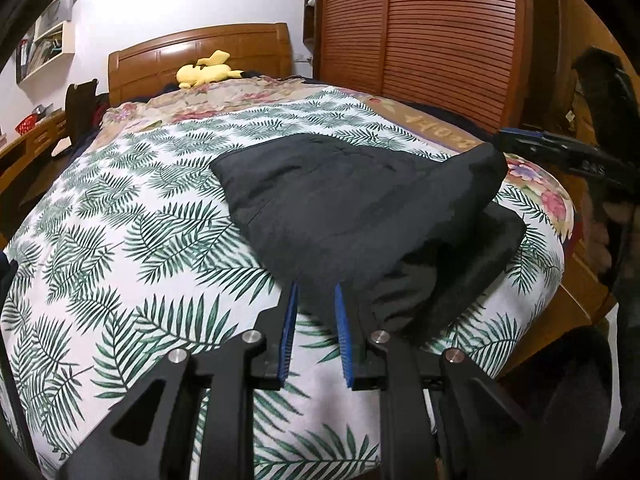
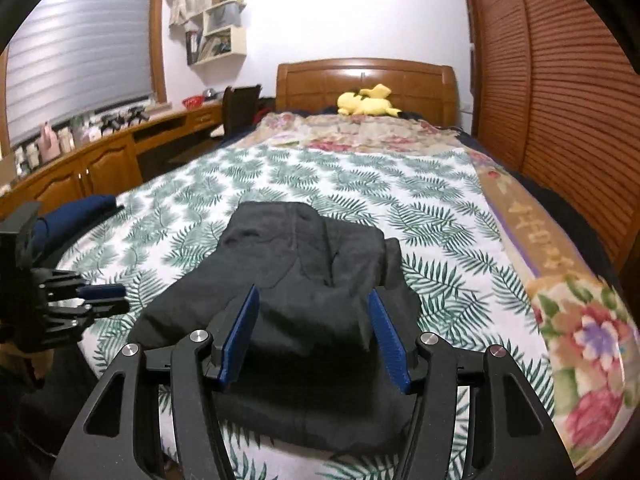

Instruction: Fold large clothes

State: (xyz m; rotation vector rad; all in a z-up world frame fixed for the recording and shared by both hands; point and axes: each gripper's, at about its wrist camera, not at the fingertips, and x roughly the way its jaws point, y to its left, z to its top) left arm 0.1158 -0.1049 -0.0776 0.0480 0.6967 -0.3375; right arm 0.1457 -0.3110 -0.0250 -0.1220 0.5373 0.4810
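Just ahead of the left gripper (image 1: 316, 300), pinching the black garment (image 1: 360, 200), and the spread, empty right gripper (image 2: 314, 308), the fold could slump.

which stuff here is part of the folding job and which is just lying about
Job: black garment; left tool, pinching its edge; right tool, open above it.

Lying about: yellow plush toy; navy folded cloth; red basket.

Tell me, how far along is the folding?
Partly. The black garment lies doubled over on the bed, but lumpy. The right gripper hovers open over it; whether the left gripper pinches its edge is unclear. Tidier folds remain.
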